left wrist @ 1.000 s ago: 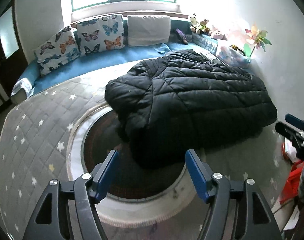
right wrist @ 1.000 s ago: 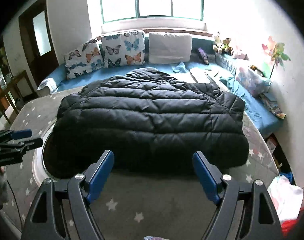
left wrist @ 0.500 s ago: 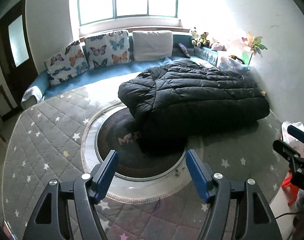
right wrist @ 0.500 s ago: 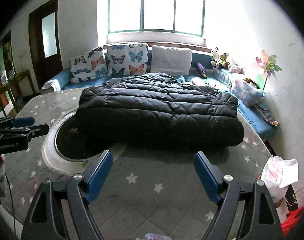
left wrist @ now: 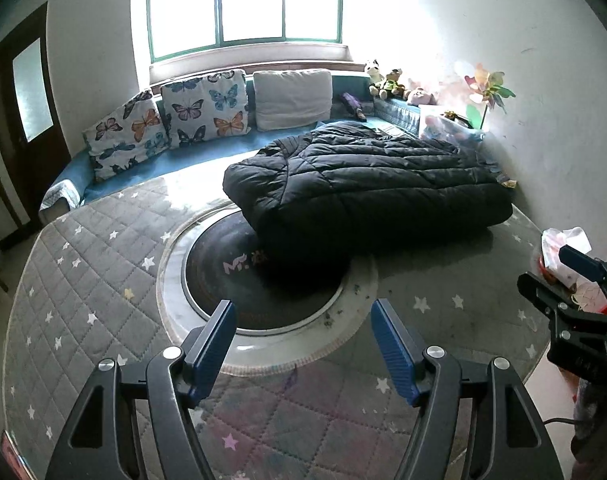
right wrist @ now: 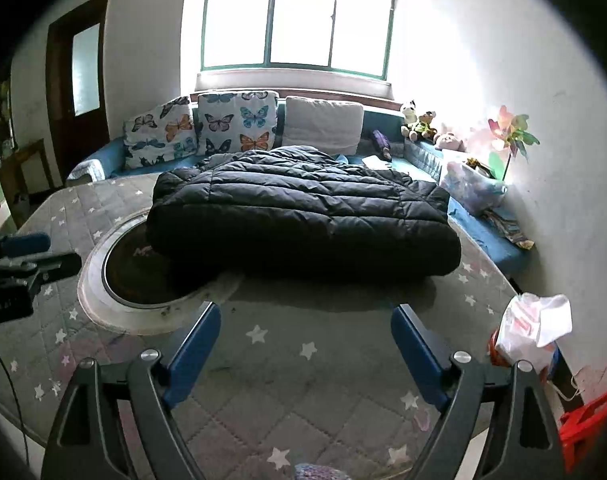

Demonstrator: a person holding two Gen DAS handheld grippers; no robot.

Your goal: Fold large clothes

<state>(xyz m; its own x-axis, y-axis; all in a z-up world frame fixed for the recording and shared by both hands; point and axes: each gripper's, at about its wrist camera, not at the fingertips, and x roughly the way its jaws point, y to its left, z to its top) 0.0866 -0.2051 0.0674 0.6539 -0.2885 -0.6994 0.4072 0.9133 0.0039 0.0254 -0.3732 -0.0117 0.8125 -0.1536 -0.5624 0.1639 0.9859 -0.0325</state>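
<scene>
Black jacket (left wrist: 367,192) lies folded at twelve o'clock on the grey surface (left wrist: 83,280). My left gripper (left wrist: 303,344) and right gripper (right wrist: 305,348) hover apart from it, fingers spread, holding nothing.

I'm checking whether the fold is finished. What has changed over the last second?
Both grippers have drawn back from the black puffer jacket: the left gripper and the right gripper now see it farther off, with more of the star-patterned mat in front. Both stay open and empty. The jacket lies folded as before, partly over the round dark inset.
</scene>
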